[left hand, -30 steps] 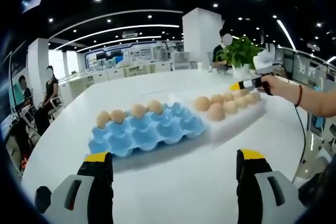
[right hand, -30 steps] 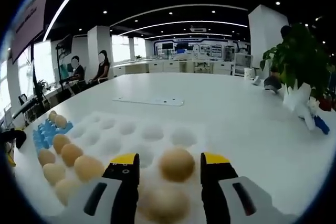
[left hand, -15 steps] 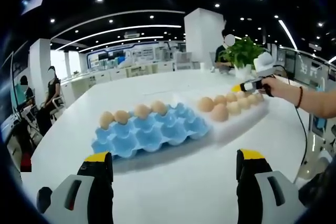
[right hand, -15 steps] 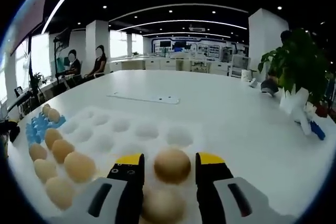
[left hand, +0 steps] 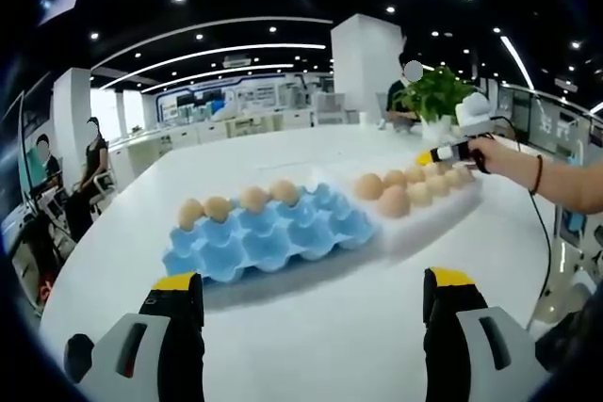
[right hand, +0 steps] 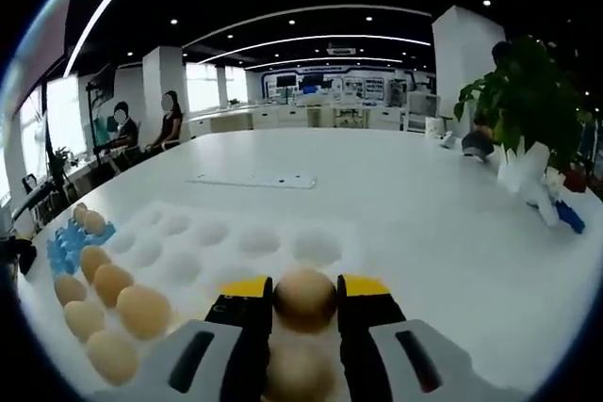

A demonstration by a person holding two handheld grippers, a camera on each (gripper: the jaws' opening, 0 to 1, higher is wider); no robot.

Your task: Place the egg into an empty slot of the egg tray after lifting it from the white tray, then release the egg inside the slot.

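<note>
On the white table (left hand: 311, 327), blue egg tray (left hand: 268, 237) at left with four eggs along its far row, other slots bare; white tray (left hand: 424, 200) beside it at right. Left gripper (left hand: 306, 303) low over table, jaws spread wide, holding nothing. Right gripper (right hand: 304, 300) over white tray, jaws pressed against egg (right hand: 304, 298), seemingly gripping it.

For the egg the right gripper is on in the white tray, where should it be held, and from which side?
Across its round middle, one of the fingers on each flank, coming in over the near edge of the white tray. The egg sits in a shallow dimple with its sides bare, and the right gripper already brackets it there.
</note>
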